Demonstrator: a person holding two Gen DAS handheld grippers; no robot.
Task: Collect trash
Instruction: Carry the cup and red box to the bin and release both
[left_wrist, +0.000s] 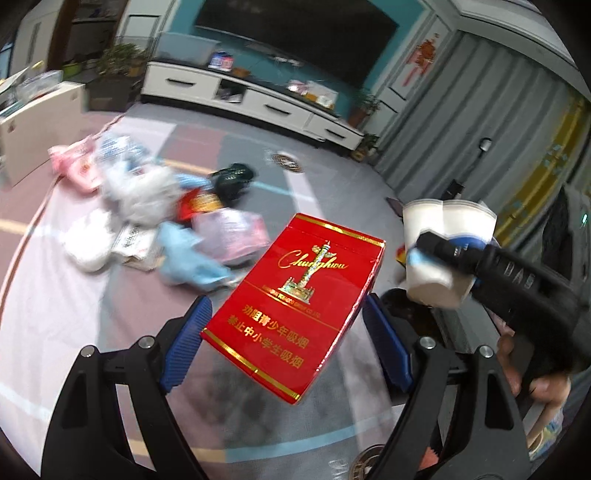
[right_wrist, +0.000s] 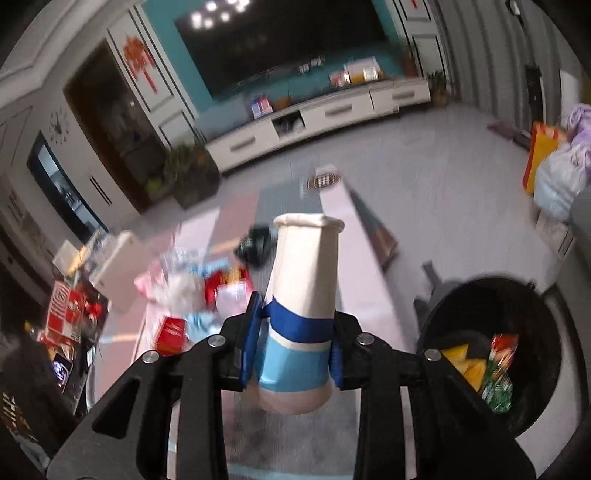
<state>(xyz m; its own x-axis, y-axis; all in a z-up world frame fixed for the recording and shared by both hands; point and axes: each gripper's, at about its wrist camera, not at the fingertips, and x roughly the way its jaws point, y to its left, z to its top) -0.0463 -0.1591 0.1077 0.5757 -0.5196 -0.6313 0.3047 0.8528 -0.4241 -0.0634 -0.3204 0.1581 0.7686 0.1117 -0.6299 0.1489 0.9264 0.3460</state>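
My left gripper (left_wrist: 286, 341) is shut on a red cigarette pack (left_wrist: 295, 310) with gold lettering, held above the mat. My right gripper (right_wrist: 293, 349) is shut on a white paper cup (right_wrist: 301, 306) with blue bands, squeezed flat. The cup (left_wrist: 443, 247) and right gripper also show at right in the left wrist view. A black trash bin (right_wrist: 487, 354) with yellow and green wrappers inside stands at lower right in the right wrist view. A pile of trash (left_wrist: 147, 206) lies on the mat: tissues, pink and blue wrappers, a black item.
A white TV cabinet (left_wrist: 255, 99) lines the far wall under a dark television. Potted plants (left_wrist: 110, 74) stand at its left. A white box (left_wrist: 33, 122) is at far left. Bags (right_wrist: 557, 177) sit at right. A floor drain (left_wrist: 288, 160) lies beyond the mat.
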